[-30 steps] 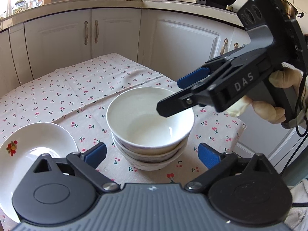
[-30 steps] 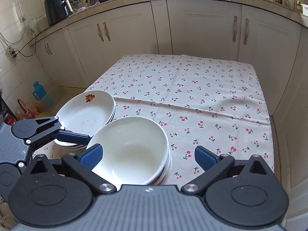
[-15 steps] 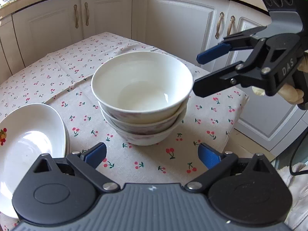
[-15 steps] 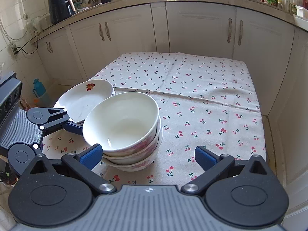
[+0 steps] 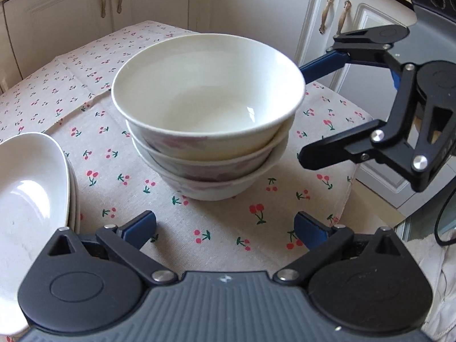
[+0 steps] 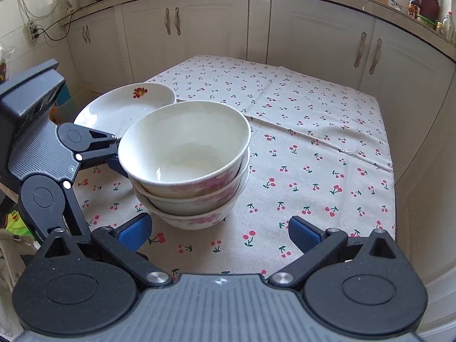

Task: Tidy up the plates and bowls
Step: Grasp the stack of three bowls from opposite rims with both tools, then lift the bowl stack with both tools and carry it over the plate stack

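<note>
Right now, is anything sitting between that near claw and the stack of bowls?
No. In the left wrist view, only bare cherry-print tablecloth lies between the open left gripper and the stack of bowls. The plates sit off to the side.

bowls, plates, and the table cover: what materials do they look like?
Bowls: likely glazed ceramic or porcelain; glossy off-white inside with a sharp highlight, pink floral print outside. Melamine can't be ruled out.
Plates: same glossy white glaze look, with a fruit decal near the rim.
Tablecloth: woven fabric, matte, with creases and fold lines, printed with cherries.
</note>
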{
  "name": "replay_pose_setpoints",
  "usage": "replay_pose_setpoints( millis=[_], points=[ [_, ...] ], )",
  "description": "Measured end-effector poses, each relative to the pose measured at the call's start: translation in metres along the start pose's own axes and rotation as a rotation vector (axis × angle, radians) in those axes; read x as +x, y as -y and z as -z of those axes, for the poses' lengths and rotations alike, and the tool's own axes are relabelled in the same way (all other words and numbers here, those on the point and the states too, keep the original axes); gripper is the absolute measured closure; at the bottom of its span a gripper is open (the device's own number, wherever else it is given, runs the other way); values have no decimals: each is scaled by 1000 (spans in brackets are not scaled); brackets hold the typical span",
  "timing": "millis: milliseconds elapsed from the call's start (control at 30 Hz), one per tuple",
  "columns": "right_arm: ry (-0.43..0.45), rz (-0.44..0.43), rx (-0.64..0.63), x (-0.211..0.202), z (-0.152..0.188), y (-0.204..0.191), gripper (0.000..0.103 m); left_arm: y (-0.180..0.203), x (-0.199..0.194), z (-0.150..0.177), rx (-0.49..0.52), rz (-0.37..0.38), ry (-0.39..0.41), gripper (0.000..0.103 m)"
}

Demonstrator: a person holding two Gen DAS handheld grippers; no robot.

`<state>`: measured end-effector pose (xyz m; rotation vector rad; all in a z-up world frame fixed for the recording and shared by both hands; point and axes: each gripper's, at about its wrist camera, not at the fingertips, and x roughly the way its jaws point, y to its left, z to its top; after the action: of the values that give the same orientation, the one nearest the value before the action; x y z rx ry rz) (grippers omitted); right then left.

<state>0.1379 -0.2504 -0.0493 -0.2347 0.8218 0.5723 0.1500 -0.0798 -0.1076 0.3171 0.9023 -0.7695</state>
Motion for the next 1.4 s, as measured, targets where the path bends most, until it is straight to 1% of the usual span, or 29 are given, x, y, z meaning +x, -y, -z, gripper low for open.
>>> replay_pose_setpoints(
  millis=[67, 200, 267, 300, 333, 400, 500, 600, 733, 833, 900, 933, 967, 1033, 1167, 1400],
  points=[
    [-12, -2, -26, 5, 1, -1, 0, 5, 1, 2, 65, -8, -4, 0],
    [-26, -11, -63, 12, 3, 0, 0, 3, 0, -1, 56, 19, -38, 1],
    [-30, -20, -80, 14, 4, 1, 0, -2, -3, -3, 20, 45, -41, 1],
    [-33, -24, -91, 15, 4, 2, 0, -4, -5, -5, 18, 60, -38, 1],
    [-35, -27, -105, 16, 4, 2, 0, -5, -8, -7, 27, 57, -31, 1],
    [-39, -33, -139, 18, 3, 3, 0, -5, -14, -12, 71, 32, -19, 1],
    [-45, -43, -195, 22, -2, 3, 0, -12, -16, -20, 110, 38, -22, 1],
    [-55, -62, -246, 28, -7, 2, 0, -17, -13, -24, 171, 31, -45, 1],
    [-78, -94, -318, 35, -15, -1, 0, -23, -10, -29, 252, 48, -69, 3],
    [-91, -122, -373, 38, -21, -4, 0, -28, -9, -33, 289, 63, -69, 3],
    [-101, -136, -400, 41, -25, -5, 0, -33, -6, -36, 297, 77, -68, 5],
    [-108, -143, -412, 43, -26, -5, 0, -35, -4, -38, 296, 90, -68, 9],
    [-114, -147, -423, 44, -28, -6, 1, -38, -2, -39, 296, 102, -69, 10],
    [-124, -158, -442, 46, -30, -7, 2, -40, 1, -40, 309, 122, -67, 11],
    [-138, -179, -462, 48, -35, -7, 6, -47, 2, -42, 285, 179, -62, 11],
    [-158, -213, -457, 50, -39, -7, 10, -52, 0, -43, 286, 235, -30, 11]
  ],
)
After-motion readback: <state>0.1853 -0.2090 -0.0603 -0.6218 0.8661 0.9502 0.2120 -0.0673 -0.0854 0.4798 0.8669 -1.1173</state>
